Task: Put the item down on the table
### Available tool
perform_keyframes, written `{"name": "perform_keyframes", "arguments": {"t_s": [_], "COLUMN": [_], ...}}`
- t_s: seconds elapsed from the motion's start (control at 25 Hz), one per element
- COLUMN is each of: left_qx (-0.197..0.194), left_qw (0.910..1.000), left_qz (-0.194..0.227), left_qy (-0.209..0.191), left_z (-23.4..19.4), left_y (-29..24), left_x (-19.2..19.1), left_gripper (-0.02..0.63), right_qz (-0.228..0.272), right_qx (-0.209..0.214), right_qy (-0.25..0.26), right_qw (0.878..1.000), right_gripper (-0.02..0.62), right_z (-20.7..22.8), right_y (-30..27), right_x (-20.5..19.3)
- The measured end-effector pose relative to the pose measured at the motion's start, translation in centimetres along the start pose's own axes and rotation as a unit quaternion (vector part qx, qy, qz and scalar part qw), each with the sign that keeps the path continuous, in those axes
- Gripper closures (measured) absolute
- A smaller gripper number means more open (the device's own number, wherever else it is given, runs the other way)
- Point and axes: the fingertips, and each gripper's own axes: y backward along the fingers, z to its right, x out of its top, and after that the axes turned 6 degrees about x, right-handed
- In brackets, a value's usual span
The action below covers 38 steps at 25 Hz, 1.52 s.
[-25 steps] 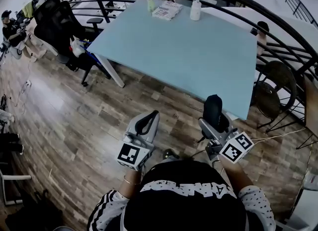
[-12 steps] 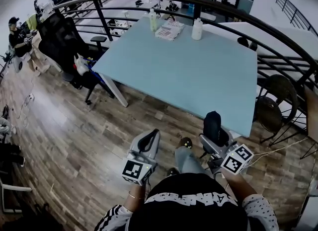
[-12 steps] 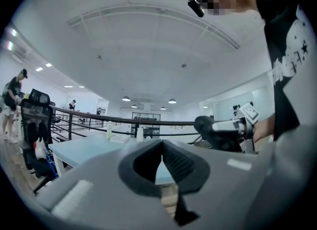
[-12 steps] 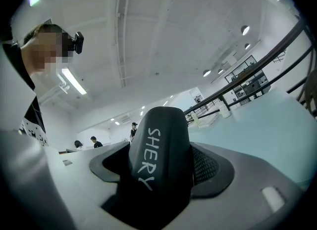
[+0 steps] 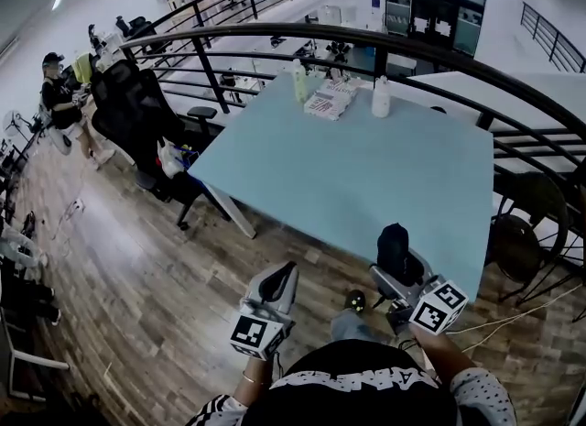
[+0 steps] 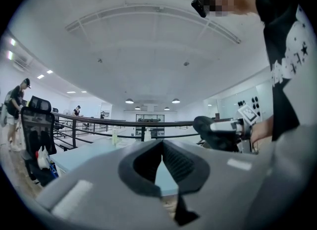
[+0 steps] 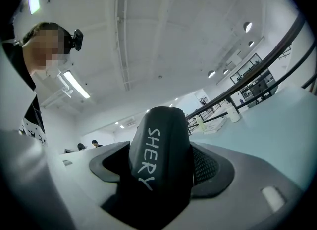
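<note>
1. At the near edge of the pale blue table, close to its near right corner, the head view shows the right gripper clamped on a dark item. The item is held upright in the air, seemingly over the wood floor and short of the tabletop. That is probably so it can be carried forward and set down. The left gripper hangs lower and to the left, apart from the table and seemingly kept out of the way. Along the far edge stand a tall bottle, a white bottle and a stack of packs, all too small to identify. The person's head and shoulders hide both hands.

2. In the left gripper view, the jaws meet at their tips with nothing between them. The table and a dark railing lie beyond, and the floor is cut off.

3. In the right gripper view, the jaws press on both sides of the item. It is black and rounded, with "SHERY" in white letters. Its lower end is hidden, so I cannot tell whether it is a case or a pouch.
</note>
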Motion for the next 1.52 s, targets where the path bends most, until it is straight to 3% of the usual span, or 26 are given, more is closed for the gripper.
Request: {"name": "perform_keyframes", "arguments": {"t_s": [0.4,0.64,0.96,1.52], "left_qx": [-0.007,-0.017,0.001,0.001], "left_qw": [0.9999,0.9997,0.9996,0.9993], "left_qz": [-0.007,-0.014,-0.023,-0.025], "left_qy": [0.005,-0.011,-0.014,-0.029], "left_z": [-2.0,-2.9,-5.2,-5.7], "left_y": [-8.6,-14.0,-20.0,-28.4], "left_x": [-0.1,-0.3,-0.5,0.1], "left_gripper": [0.606,0.606,0.606,0.606], "right_qz": [0.005,0.011,0.004,-0.043], "right_qx": [-0.014,-0.024,-0.043,-0.086], "right_qy": [-0.009,-0.021,-0.028,-0.024], "right_qw": [1.0,0.999,0.999,0.995], "right_gripper": [0.221,0.221,0.222,0.221], "right_z": [7.7,12.7,19.1,28.4], "right_y": [-3.6,-5.2,-7.9,-9.2], "right_x": [2.2,3.2,4.1,4.1]}}
